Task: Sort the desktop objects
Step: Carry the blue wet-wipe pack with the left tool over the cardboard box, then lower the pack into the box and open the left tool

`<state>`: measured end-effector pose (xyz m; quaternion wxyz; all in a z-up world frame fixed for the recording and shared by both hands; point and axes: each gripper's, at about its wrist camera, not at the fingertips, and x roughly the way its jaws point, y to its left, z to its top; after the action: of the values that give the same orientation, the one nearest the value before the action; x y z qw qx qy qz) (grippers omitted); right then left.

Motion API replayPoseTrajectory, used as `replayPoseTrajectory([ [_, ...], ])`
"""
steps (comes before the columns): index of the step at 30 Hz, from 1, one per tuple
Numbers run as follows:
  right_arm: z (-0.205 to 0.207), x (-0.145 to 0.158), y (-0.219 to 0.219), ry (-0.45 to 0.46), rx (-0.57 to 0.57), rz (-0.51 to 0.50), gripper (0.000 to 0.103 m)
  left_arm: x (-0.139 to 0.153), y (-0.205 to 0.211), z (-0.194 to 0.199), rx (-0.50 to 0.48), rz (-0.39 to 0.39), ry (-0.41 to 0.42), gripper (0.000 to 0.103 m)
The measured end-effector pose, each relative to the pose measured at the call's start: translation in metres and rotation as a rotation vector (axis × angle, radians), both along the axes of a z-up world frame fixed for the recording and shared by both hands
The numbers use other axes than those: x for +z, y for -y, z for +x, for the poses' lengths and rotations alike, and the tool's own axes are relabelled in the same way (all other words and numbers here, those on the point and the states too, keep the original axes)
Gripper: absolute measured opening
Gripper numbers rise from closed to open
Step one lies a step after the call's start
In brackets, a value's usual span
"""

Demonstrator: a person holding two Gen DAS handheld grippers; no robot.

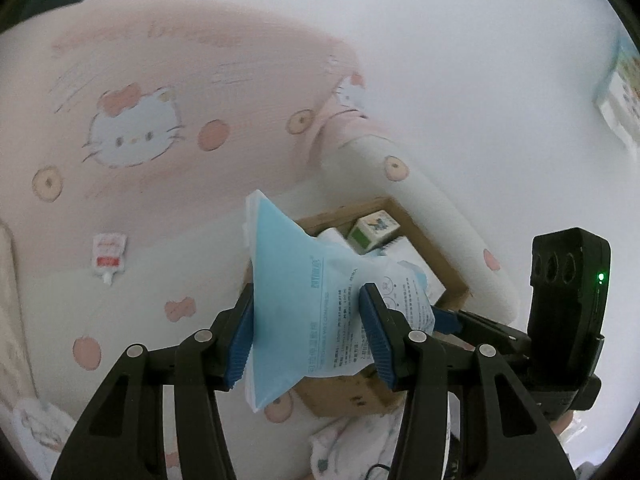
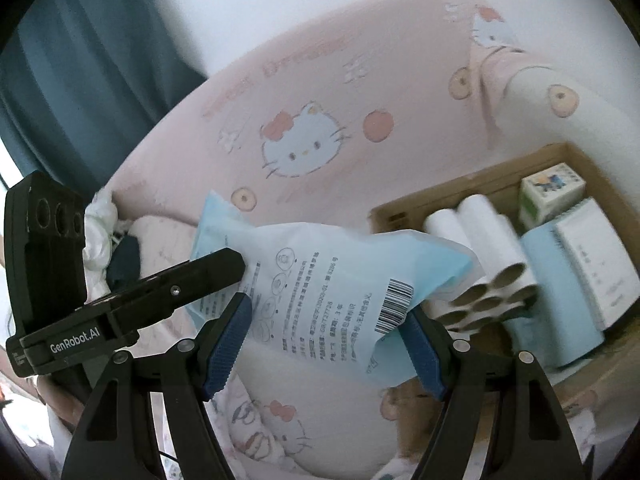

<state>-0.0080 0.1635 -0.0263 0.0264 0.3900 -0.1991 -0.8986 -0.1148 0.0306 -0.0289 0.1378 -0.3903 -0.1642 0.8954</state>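
Left gripper (image 1: 306, 330): blue pads pinched together on the pale blue packet (image 1: 304, 280), which crumpled between them.
Right gripper (image 2: 326, 344): jaws stood wide; the same packet (image 2: 320, 280) lay across the gap, touching the right pad, but I could not tell whether it was gripped.
Packet: held in the air above the bedding, just beside the cardboard box (image 2: 472, 184), printed side and barcode toward the right wrist camera.
Box contents: white paper tubes (image 2: 476, 276) bundled with open ends showing, a light blue pack (image 2: 556, 300), a white box (image 2: 596, 264), a small green-and-white cube (image 2: 552, 190).
Bedding: pink cartoon-cat quilt (image 1: 160, 80), with a small white sachet (image 1: 109, 256) lying on it, well apart from the box.
Background: teal curtain (image 2: 88, 72), white wall.
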Motion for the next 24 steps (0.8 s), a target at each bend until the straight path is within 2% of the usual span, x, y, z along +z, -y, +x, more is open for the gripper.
replayPoseTrajectory([
  [5,0.011,0.004,-0.027,0.017,-0.016,0.006,0.073,0.002,-0.032,-0.021,-0.062,-0.015,0.044,0.054],
  [11,0.026,0.001,-0.068,0.118,-0.055,0.038,0.073,-0.015,-0.07,-0.05,-0.126,0.038,0.141,0.054],
  [17,0.038,-0.004,-0.104,0.217,-0.077,0.099,0.073,-0.034,-0.116,-0.071,-0.187,0.049,0.242,0.054],
  [20,0.04,-0.009,-0.117,0.277,-0.067,0.145,0.073,-0.049,-0.128,-0.08,-0.193,0.091,0.32,0.054],
  [24,0.038,-0.018,-0.129,0.364,-0.031,0.179,0.073,-0.076,-0.13,-0.088,-0.156,0.192,0.457,0.055],
])
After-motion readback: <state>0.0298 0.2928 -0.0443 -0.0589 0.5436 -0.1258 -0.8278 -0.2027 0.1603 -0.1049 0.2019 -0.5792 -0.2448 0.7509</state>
